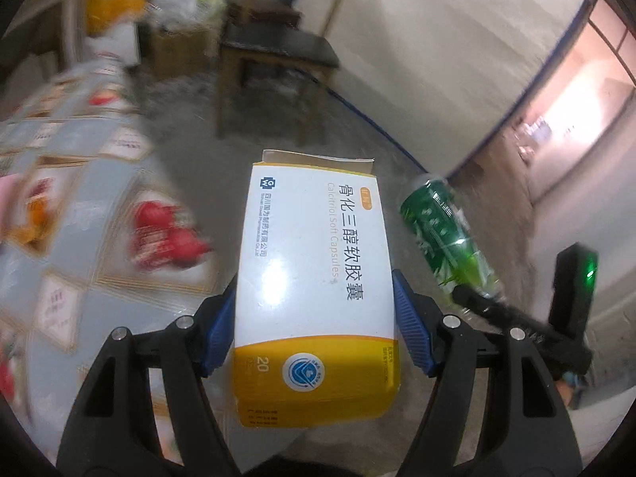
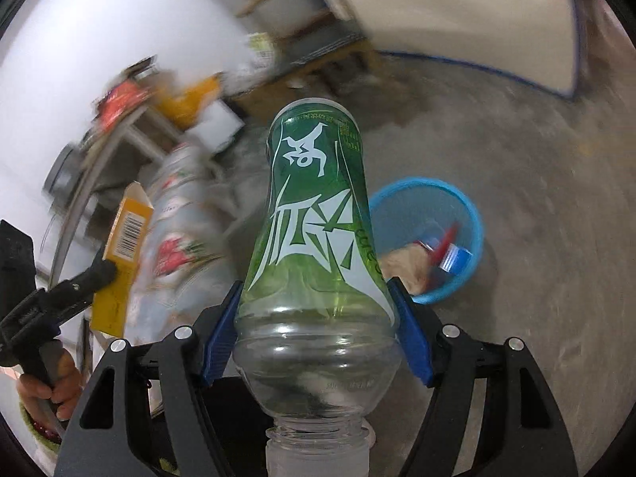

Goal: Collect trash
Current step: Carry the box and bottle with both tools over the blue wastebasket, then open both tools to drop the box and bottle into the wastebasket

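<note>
Both tongs loaded: left tongs clamped across a white-and-yellow medicine carton, flap end forward; right tongs clamped on a green-labelled plastic bottle, neck toward the camera, base forward; both items held aloft over the floor. Blue bin sits on the floor just beyond the bottle, already holding scraps; likely step is carry and drop; best to bring each item squarely over the rim before parting the pads, one at a time. Bare concrete floor; patterned tabletop to the left; wooden chair by pale wall; background blurred.
</note>
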Demonstrator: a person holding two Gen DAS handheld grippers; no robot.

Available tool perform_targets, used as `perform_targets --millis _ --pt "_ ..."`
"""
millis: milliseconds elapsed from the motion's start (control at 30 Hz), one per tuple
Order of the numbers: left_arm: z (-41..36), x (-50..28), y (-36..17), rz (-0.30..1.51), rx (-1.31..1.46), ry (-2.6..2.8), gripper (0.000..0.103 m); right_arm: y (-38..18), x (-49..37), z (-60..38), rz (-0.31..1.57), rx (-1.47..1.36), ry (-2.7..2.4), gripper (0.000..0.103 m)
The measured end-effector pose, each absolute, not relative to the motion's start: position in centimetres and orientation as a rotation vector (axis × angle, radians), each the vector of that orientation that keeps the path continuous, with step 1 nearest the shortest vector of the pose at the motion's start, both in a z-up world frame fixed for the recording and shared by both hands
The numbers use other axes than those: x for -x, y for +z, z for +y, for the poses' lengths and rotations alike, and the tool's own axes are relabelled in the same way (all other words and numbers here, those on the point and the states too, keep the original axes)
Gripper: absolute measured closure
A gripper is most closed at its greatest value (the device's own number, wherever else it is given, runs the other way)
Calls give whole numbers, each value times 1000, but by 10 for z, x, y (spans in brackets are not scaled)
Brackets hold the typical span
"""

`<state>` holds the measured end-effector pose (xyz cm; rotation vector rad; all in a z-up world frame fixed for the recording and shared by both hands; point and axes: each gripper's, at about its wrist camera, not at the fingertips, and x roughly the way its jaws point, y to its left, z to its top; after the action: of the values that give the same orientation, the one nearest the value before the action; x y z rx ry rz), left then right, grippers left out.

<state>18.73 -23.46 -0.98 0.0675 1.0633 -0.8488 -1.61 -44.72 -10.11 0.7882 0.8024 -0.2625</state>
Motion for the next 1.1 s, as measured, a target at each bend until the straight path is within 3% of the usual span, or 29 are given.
perform_targets --millis 333,467,633,1100 --pt "-370 -243 -96 1262 -151 -861 34 -220 -36 -515 866 -1069 -378 34" --pt "-414 -265 -121 1301 -136 -843 23 -272 -73 -536 866 -1137 -443 33" --pt "-425 -278 -135 1346 -95 -798 22 -329 -84 -543 938 -1226 -502 29" --pt "-342 -245 -61 1194 -68 -847 22 -276 1 -524 898 -1133 -490 29"
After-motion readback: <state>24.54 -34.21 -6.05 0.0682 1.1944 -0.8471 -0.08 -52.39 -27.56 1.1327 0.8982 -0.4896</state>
